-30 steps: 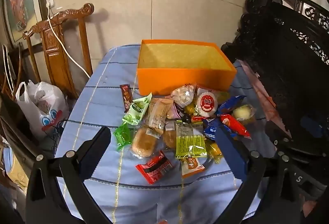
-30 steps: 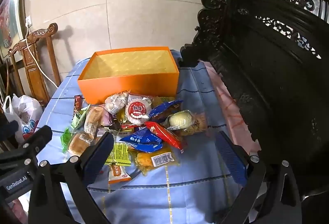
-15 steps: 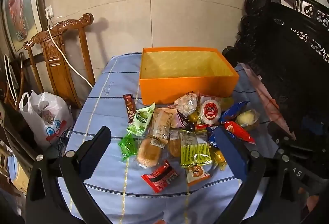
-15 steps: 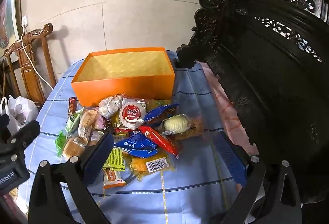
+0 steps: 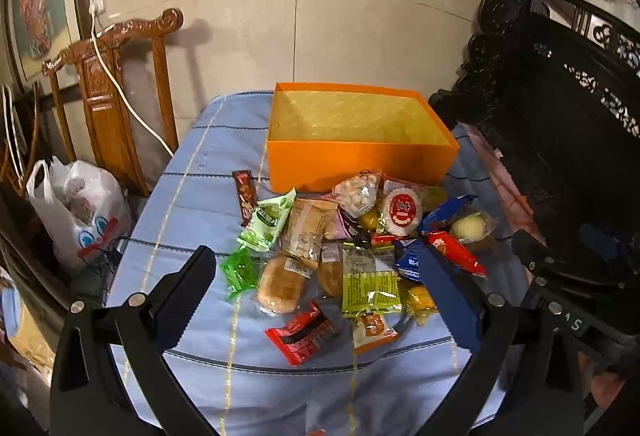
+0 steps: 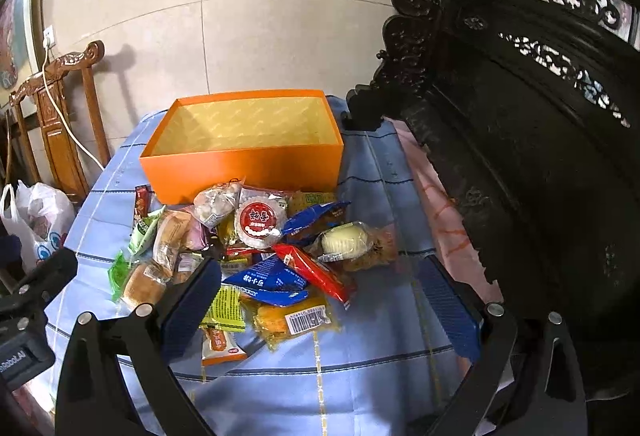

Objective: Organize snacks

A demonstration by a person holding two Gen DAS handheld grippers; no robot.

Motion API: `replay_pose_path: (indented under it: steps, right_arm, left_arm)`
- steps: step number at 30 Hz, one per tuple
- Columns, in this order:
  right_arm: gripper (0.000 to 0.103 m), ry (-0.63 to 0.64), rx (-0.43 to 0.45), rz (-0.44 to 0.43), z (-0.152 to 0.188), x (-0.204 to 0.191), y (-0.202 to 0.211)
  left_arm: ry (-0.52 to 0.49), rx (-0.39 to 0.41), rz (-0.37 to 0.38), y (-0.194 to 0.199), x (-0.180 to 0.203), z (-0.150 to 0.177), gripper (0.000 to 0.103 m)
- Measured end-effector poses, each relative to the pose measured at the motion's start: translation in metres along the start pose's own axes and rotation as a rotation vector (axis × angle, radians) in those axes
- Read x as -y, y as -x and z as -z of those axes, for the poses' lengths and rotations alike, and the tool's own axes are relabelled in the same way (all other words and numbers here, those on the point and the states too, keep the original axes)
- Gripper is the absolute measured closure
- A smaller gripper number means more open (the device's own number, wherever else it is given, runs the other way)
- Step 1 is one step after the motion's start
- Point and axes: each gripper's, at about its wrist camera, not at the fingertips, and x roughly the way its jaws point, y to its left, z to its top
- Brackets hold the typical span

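An empty orange box [image 5: 360, 164] [image 6: 244, 166] stands at the far end of a blue striped tablecloth [image 5: 192, 196] [image 6: 384, 316]. In front of it lies a heap of several wrapped snacks [image 5: 352, 236] [image 6: 256, 256]: a round white pack with a red label [image 5: 401, 210] [image 6: 258, 222], a red wrapper [image 5: 302, 332], a bread roll [image 5: 278, 286], a blue pack [image 6: 268, 278]. My left gripper [image 5: 320, 304] hangs open above the near side of the heap, holding nothing. Over the heap's near right part my right gripper [image 6: 320, 308] is open and empty too.
A carved wooden chair [image 5: 116, 84] with a white cable over it stands left of the table, a white plastic bag [image 5: 80, 204] on the floor beside it. Dark carved furniture [image 6: 520, 116] closes off the right side. A tiled wall [image 5: 320, 16] lies behind the box.
Both grippers have drawn back and risen a little, so the box and snack heap sit lower and smaller in view. Nothing was picked up; the snacks lie as before.
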Motion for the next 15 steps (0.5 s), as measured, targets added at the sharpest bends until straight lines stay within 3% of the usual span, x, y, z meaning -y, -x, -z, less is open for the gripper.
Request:
replay_pose_path:
  steps: [5,11,15]
  right_arm:
    - [0.003,0.014,0.011,0.036,0.003,-0.001,0.003]
    - [0.003,0.02,0.026,0.026,0.009,-0.004,0.012]
    - [0.003,0.008,0.005,-0.026,0.011,-0.003,0.011]
  left_arm:
    - [-0.014,0.007,-0.022,0.001,-0.003,0.005,0.004]
    - [-0.011,0.019,-0.019,0.005,-0.006,0.009,0.004]
    - [0.0,0.009,-0.034,0.006,-0.01,0.01,0.004]
